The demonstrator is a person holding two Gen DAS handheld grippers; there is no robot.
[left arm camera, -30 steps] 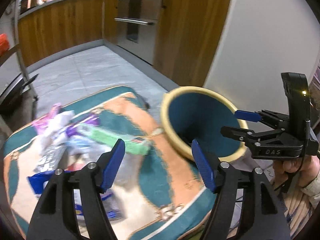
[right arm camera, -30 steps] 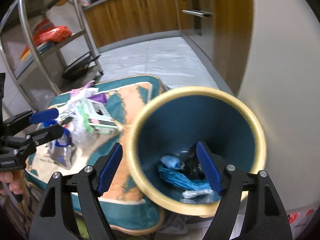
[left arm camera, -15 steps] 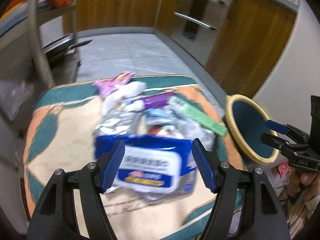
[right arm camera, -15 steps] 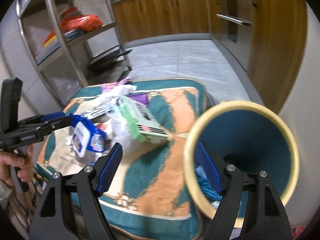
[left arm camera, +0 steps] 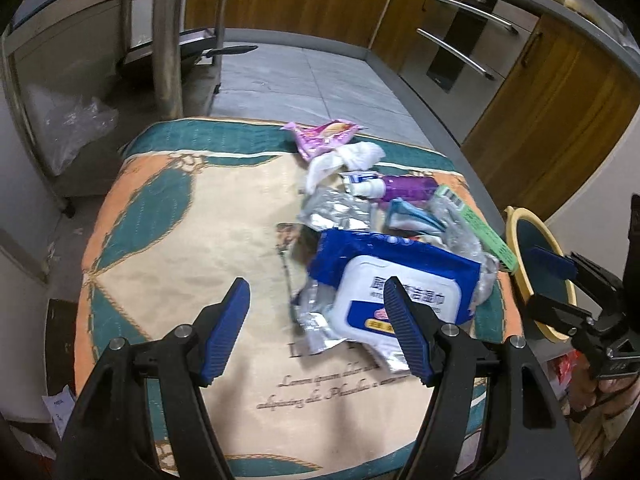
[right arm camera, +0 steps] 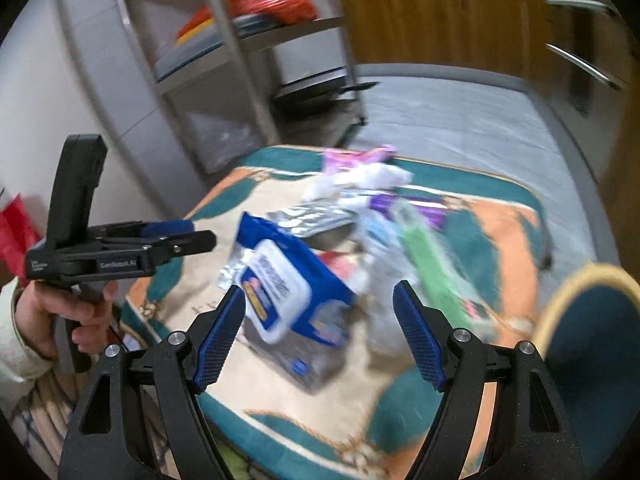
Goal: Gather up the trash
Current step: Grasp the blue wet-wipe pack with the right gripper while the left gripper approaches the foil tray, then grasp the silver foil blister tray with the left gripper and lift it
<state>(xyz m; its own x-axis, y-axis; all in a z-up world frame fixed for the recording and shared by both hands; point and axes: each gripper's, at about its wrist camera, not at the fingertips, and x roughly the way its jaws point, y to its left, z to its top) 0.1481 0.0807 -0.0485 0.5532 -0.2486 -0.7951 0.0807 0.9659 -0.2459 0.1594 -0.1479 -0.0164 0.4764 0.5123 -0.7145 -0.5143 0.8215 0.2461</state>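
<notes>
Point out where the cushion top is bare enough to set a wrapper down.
The cushion is bare on its left half, from the far teal border to the near edge, left of the blue wipes pack. The right side is crowded: silver foil wrapper, purple tube, white tissue.

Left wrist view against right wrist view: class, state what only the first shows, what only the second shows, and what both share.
Only the left wrist view shows the right gripper, open. Only the right wrist view shows the left gripper, open, and the red bag on a shelf. Both show the blue wipes pack, green box, pink wrapper and yellow-rimmed bin.
</notes>
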